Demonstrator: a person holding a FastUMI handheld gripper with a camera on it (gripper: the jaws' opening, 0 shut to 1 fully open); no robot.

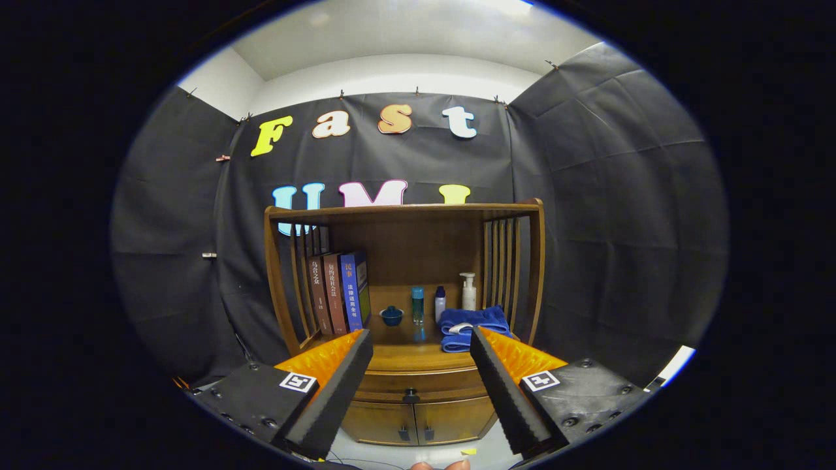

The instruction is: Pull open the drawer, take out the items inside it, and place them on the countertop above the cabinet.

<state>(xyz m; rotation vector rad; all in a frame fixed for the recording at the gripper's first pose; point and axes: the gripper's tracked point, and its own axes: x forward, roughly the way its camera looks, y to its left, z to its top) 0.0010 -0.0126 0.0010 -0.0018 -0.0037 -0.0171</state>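
Drawer (411, 382) is shut, set in the cabinet (418, 418) front just under the countertop (408, 358), with a small dark knob (411, 395) at its centre. Its contents are hidden, so you cannot yet tell what you will be lifting out.

Risks from here, as judged:
- The knob is small and the fingers (336, 385) are broad foam pads. Close off-centre and they may slip off the knob, or one pad alone may catch it and the drawer will not follow.
- Two cabinet doors sit just below the drawer, each with its own handle. Come in low and you may take a door handle instead.
- The countertop is already crowded at the far side: books (336, 290) on the left, a small blue pot (392, 316), two bottles (418, 305), a pump bottle (468, 291) and a folded blue towel (471, 324) on the right. The bare strip is the near edge; place items carelessly and you may knock the bottles over.

Pose: gripper (421, 372) is held level, well back from the cabinet, aimed at its middle. Jaws stand wide and hold nothing; the drawer and knob lie between and beyond the fingers. Fingertips of your hand show just below the gripper.
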